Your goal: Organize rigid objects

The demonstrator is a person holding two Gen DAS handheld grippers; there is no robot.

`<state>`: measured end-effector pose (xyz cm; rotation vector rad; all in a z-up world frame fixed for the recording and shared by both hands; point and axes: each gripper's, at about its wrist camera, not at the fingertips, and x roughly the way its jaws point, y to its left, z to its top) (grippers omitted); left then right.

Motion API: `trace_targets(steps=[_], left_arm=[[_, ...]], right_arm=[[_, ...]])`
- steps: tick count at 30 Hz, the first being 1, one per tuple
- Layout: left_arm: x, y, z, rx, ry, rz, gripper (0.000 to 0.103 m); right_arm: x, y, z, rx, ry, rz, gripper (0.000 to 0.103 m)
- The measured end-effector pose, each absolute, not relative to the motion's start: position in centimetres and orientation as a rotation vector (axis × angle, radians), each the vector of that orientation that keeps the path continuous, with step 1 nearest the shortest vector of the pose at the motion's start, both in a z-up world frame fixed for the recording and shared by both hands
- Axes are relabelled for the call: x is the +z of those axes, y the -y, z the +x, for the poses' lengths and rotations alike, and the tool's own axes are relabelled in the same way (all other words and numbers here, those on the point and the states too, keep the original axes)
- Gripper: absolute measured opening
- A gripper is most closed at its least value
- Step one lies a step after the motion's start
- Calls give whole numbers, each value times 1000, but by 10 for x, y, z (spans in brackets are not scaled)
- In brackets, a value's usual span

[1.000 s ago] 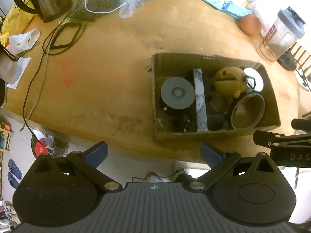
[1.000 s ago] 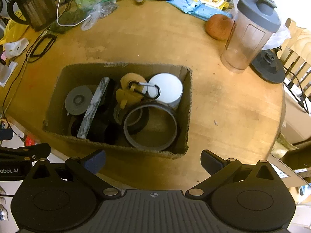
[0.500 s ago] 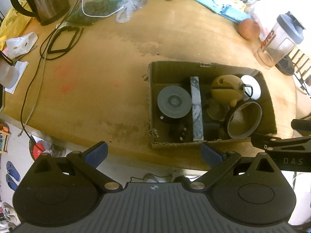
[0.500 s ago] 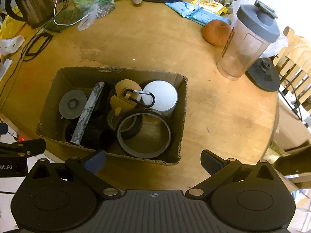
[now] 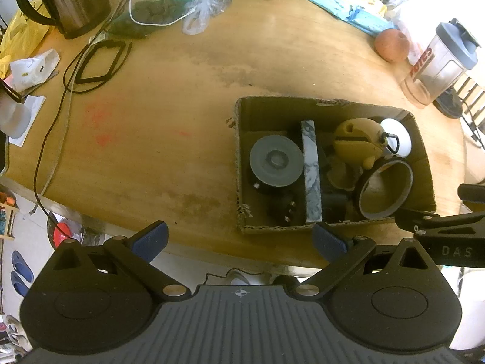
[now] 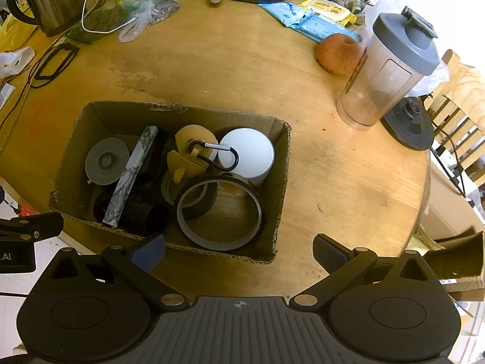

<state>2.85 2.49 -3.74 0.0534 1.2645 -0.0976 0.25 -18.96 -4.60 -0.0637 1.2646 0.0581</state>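
Both grippers hang above the near edge of the round wooden table (image 6: 230,69), tilted down at it. The left gripper (image 5: 239,239) has its fingers spread wide and empty; the right gripper (image 6: 239,250) is likewise agape, holding nothing. The cardboard box (image 6: 282,182) sits at twelve o'clock from the right gripper, at one o'clock from the left, packed with a tape roll (image 6: 219,212), a yellow figure (image 6: 189,154) and a marbled bar (image 6: 130,176).
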Motion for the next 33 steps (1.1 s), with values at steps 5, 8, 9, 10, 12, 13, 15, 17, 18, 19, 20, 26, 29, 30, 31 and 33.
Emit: trace_targets(steps=[5, 8, 9, 10, 12, 13, 15, 17, 18, 19, 20, 26, 29, 30, 31, 33], left_arm=[[-37, -25, 29, -94, -1266, 58, 103], [-37, -25, 29, -92, -1266, 62, 103], [-38, -25, 29, -91, -1267, 63, 103], [-38, -25, 29, -92, -1267, 62, 103], [-37, -25, 29, -92, -1266, 62, 103], [-37, -25, 29, -92, -1267, 62, 103], [-37, -25, 29, -93, -1266, 62, 103], [-37, -25, 29, -94, -1263, 59, 103], [-37, -26, 29, -94, -1262, 59, 103], [-37, -26, 29, -94, -1261, 58, 103], [-37, -26, 28, -93, -1261, 57, 103], [-37, -26, 29, -97, -1265, 55, 103], [-36, -25, 30, -98, -1266, 56, 103], [-36, -25, 30, -99, -1265, 57, 103], [-36, -24, 30, -99, -1264, 59, 103], [-36, -23, 30, -101, -1263, 62, 103]], right_arm=[[-47, 188, 3, 60, -1265, -70, 103], [-47, 188, 4, 61, -1266, -73, 103], [-47, 188, 4, 62, -1267, -71, 103], [-47, 188, 4, 63, -1268, -71, 103], [-47, 188, 4, 66, -1269, -68, 103], [-47, 188, 4, 67, -1270, -68, 103], [-47, 188, 5, 68, -1271, -66, 103], [-47, 188, 5, 68, -1272, -65, 103], [-47, 188, 5, 68, -1272, -64, 103], [-47, 188, 5, 67, -1272, -62, 103], [-47, 189, 5, 66, -1271, -59, 103], [-47, 192, 5, 66, -1271, -37, 103], [-48, 193, 5, 63, -1274, -32, 103], [-48, 193, 5, 63, -1275, -31, 103], [-48, 193, 5, 63, -1275, -30, 103], [-48, 194, 6, 61, -1274, -29, 103]])
